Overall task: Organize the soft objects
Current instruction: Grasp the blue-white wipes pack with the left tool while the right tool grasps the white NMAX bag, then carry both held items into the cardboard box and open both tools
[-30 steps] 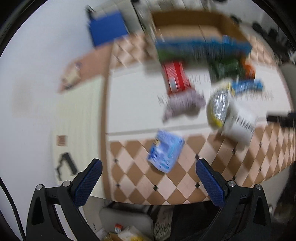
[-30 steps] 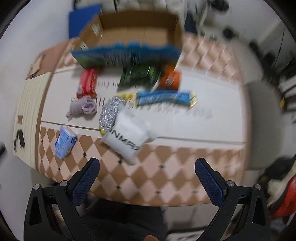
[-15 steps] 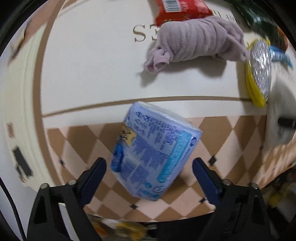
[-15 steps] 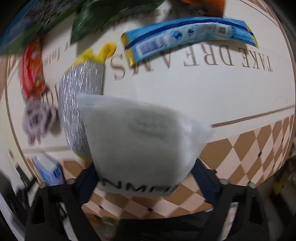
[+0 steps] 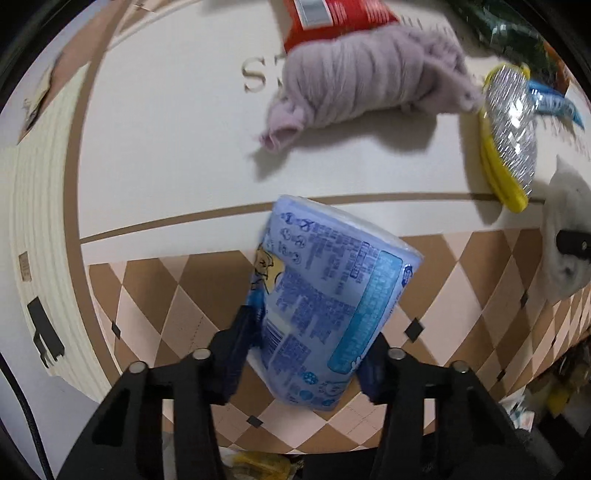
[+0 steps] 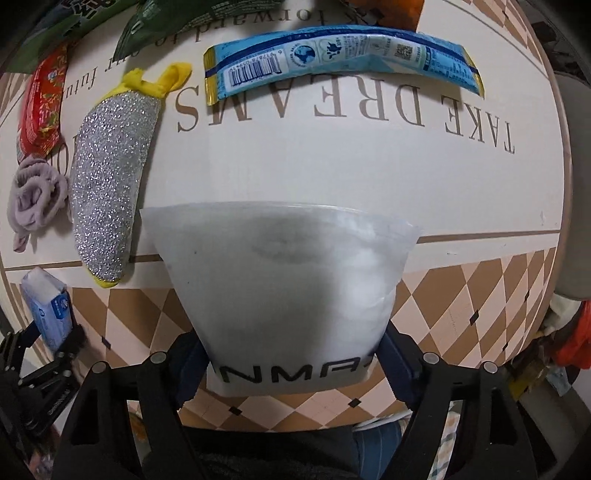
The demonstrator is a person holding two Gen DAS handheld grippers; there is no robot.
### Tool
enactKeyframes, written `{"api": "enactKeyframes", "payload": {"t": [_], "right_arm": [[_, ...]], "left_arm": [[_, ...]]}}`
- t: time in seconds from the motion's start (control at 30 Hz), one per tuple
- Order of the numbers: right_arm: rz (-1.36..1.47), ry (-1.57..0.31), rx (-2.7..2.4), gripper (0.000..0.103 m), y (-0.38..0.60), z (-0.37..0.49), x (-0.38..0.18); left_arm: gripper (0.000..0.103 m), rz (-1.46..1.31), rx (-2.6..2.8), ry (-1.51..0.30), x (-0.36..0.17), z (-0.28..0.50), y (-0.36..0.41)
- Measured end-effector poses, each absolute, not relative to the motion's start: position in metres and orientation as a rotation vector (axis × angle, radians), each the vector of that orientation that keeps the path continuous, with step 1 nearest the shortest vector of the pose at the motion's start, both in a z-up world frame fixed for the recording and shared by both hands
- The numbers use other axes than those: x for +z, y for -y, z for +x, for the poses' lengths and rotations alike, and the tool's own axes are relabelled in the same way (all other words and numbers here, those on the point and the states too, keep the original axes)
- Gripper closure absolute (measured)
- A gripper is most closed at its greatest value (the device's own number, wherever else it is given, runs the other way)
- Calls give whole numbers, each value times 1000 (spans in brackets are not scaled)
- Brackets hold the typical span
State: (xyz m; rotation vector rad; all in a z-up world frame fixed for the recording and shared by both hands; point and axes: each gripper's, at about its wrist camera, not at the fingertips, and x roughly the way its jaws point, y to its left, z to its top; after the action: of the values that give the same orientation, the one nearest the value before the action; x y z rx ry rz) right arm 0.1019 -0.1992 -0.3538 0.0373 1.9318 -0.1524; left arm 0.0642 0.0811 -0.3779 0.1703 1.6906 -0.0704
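Observation:
A blue tissue pack [image 5: 325,295] lies on the checkered part of the table mat [image 5: 155,295]. My left gripper [image 5: 306,339] points straight down over it, its jaws closing, and both blue pads touch the pack's sides. In the right wrist view the same pack [image 6: 48,310] sits at the far left. A white soft bag with black lettering [image 6: 284,280] lies across the mat's brown line. My right gripper [image 6: 291,350] is shut on the bag's near end, one pad on each side. The bag's edge [image 5: 565,240] shows at the left view's right border.
A rolled purple sock [image 5: 369,77] and a silver glitter pad with yellow trim [image 6: 107,177] lie beyond the two held items. Farther back are a red packet [image 6: 40,103], a long blue packet [image 6: 340,62] and a green packet [image 6: 177,22]. The table's front edge is close below both grippers.
Both grippers came down from high above the table. The left jaws closed from wide open onto the tissue pack; the right jaws closed onto the white bag.

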Motion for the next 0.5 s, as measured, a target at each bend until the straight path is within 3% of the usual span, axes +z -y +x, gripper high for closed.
{"api": "enactKeyframes", "payload": {"t": [0.17,0.37,0.5], "right_arm": [[-16,-1886,-146,36,182,78,-341],[79,-1773,-61,37,184,52,-287],[178,-1650,48,38,199,72,-221]], "left_arm": [[68,46,-42,-1695,-361,35,-79],[69,-64,-100,-1485,-231,34,-51],[69,-96,-204,-1429,-157,100,-16]]}}
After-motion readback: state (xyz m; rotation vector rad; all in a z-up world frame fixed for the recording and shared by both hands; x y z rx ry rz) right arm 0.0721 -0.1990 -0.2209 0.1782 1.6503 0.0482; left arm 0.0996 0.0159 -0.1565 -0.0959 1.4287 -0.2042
